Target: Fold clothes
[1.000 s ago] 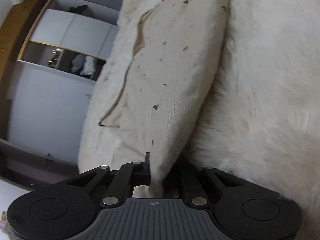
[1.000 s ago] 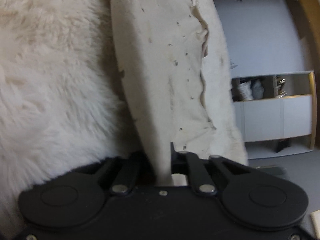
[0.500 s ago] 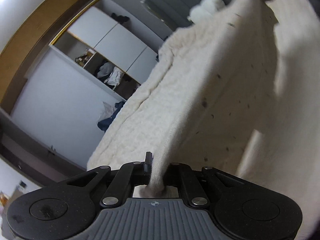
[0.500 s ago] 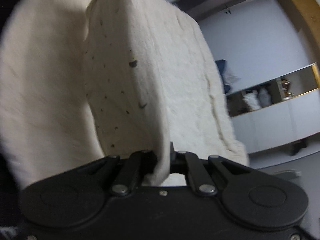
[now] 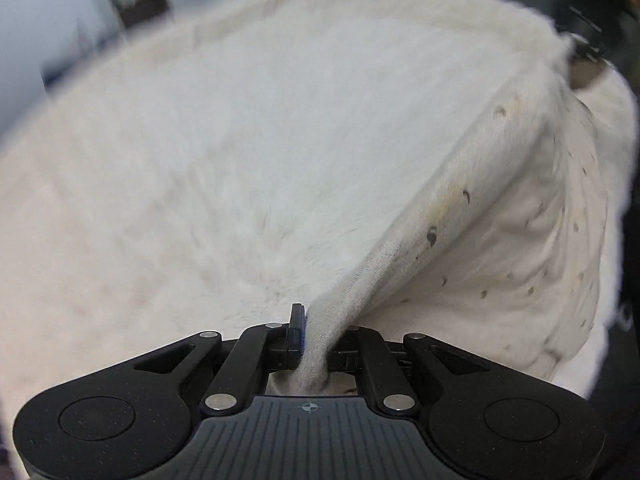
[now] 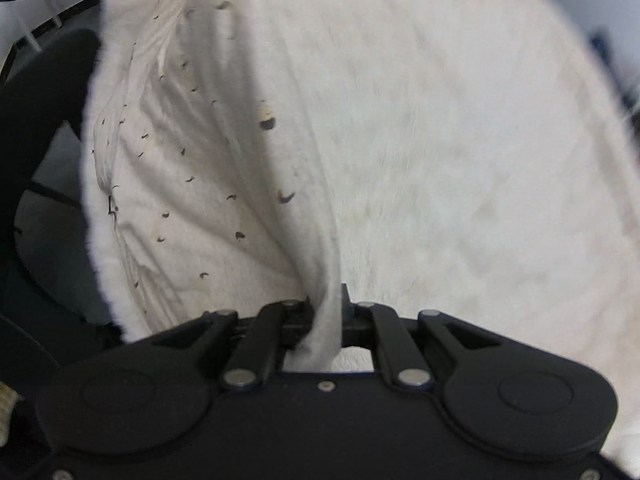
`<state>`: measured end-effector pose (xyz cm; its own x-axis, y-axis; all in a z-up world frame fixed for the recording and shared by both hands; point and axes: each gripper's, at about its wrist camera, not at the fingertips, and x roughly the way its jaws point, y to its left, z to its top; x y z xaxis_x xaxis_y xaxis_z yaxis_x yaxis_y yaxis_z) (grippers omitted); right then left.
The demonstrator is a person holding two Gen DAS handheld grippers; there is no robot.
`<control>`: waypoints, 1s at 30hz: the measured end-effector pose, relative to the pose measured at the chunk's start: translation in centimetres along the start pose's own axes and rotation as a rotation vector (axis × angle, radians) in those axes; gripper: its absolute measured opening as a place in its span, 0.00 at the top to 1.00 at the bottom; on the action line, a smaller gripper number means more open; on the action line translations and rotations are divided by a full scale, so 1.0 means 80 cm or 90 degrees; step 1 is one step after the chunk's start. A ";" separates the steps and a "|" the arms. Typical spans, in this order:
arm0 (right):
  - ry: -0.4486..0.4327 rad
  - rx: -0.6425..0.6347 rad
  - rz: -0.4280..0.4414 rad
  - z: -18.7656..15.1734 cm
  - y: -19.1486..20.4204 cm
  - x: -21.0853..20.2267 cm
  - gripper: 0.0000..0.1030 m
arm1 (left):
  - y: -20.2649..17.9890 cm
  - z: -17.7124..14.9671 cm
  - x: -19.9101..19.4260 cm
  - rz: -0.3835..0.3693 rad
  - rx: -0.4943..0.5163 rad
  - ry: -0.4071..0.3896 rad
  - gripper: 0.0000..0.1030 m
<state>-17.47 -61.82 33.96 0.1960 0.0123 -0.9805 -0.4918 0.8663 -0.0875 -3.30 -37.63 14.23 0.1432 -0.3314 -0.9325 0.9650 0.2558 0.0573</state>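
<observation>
A cream garment (image 5: 500, 240) printed with small dark marks hangs lifted over a white fluffy blanket (image 5: 220, 152). My left gripper (image 5: 316, 344) is shut on one bunched edge of it, and the cloth stretches away to the upper right. In the right wrist view the same garment (image 6: 192, 168) fans out to the upper left, and my right gripper (image 6: 326, 320) is shut on another pinched edge. The fluffy blanket (image 6: 460, 160) fills the picture behind it. Both views look steeply down and are blurred by motion.
A dark chair-like frame (image 6: 36, 128) stands off the blanket's left edge in the right wrist view. Blurred white cupboard fronts (image 5: 60, 12) and dark furniture (image 5: 600, 16) show beyond the blanket's far corners in the left wrist view.
Both grippers have risen with the garment still pinched, lifting it off the blanket. The views swung from the room's cupboards and walls to looking down on the blanket.
</observation>
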 end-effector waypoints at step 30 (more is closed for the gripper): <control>-0.269 0.488 -0.315 0.005 0.168 0.068 0.39 | -0.015 -0.200 0.028 0.071 -0.611 -0.290 0.14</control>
<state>-22.69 -49.93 27.53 0.5885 -0.3887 -0.7089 0.3761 0.9078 -0.1854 -7.69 -24.14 6.36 0.4795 -0.5197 -0.7071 0.3939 0.8475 -0.3557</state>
